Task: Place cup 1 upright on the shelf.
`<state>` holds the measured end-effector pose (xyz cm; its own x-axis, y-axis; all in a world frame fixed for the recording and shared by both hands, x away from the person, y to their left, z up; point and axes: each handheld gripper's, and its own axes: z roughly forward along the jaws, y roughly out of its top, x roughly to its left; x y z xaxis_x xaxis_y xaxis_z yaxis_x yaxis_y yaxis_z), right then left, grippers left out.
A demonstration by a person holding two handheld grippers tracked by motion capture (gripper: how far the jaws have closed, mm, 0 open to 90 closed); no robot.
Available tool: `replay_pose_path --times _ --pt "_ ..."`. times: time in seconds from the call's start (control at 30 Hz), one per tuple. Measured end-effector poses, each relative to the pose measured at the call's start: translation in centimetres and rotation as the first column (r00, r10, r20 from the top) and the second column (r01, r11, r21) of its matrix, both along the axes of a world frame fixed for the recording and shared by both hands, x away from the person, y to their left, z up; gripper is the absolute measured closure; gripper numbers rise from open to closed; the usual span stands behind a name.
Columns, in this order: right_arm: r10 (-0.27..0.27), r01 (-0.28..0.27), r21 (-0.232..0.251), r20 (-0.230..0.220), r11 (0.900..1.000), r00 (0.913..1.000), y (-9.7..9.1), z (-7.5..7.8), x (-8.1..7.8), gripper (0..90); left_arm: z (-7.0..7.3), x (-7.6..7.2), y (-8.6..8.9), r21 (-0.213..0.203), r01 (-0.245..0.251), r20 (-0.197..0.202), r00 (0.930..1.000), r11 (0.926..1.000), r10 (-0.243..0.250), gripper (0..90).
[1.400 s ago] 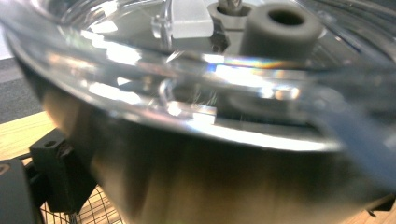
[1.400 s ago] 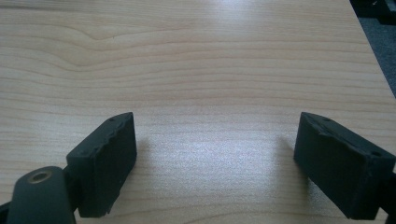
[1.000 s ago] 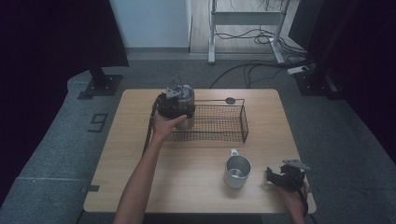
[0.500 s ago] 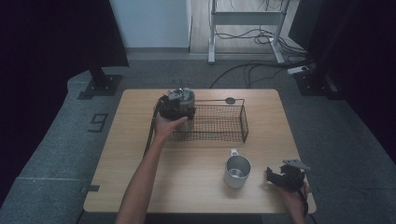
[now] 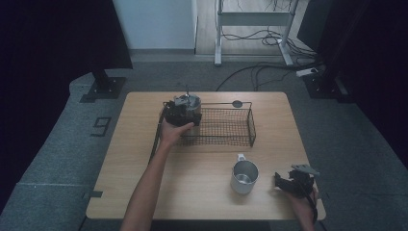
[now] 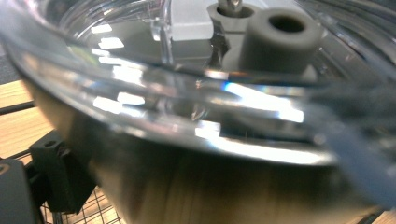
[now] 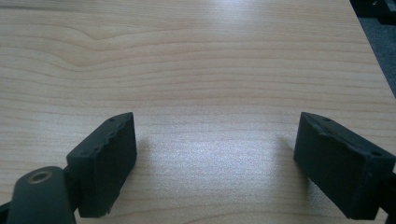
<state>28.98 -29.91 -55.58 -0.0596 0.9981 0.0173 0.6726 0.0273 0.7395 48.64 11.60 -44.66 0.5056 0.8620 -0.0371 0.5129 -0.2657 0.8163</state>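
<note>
At the far left corner of the wire basket point(image 5: 222, 126), my left gripper point(image 5: 179, 113) is on a metal pot with a glass lid point(image 5: 188, 105), at the basket's left end. In the left gripper view the pot point(image 6: 187, 186) sits pressed close to the camera, its lid point(image 6: 140, 84) with the grey knob point(image 6: 280, 39) above, wire mesh and desk point(image 6: 18, 121) below. 1 black jaw shows at the lower left against the pot's wall, so I judge the gripper holds the pot, though I cannot see both jaws meet it. Whether the pot rests on the basket floor or hangs just above it, I cannot tell.

My right gripper point(image 5: 291, 182) lies near the desk's front right corner, jaws spread wide with nothing between them, bare desk point(image 7: 210, 70) beneath. The steel mug point(image 5: 244, 176) stands just beside it, apart.

I read this as the step of moving the pot at the basket. Next I need a steady, level carry so the lid stays seated, and clearance over the basket's rim.
</note>
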Motion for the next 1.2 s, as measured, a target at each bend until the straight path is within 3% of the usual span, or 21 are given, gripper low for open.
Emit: replay_pose_path --times 0.73,1.2 --pt "0.0 0.0 -0.001 0.0 1.0 1.0 0.0 0.0 0.0 12.8 -1.7 0.1 -0.1 0.029 -0.017 -0.026 0.9995 0.9994 0.018 4.2" --pt "0.0 0.0 0.0 0.0 1.0 1.0 0.0 0.0 0.0 12.8 -2.2 0.0 0.2 0.016 -0.012 -0.031 0.9995 0.9998 0.012 4.1"
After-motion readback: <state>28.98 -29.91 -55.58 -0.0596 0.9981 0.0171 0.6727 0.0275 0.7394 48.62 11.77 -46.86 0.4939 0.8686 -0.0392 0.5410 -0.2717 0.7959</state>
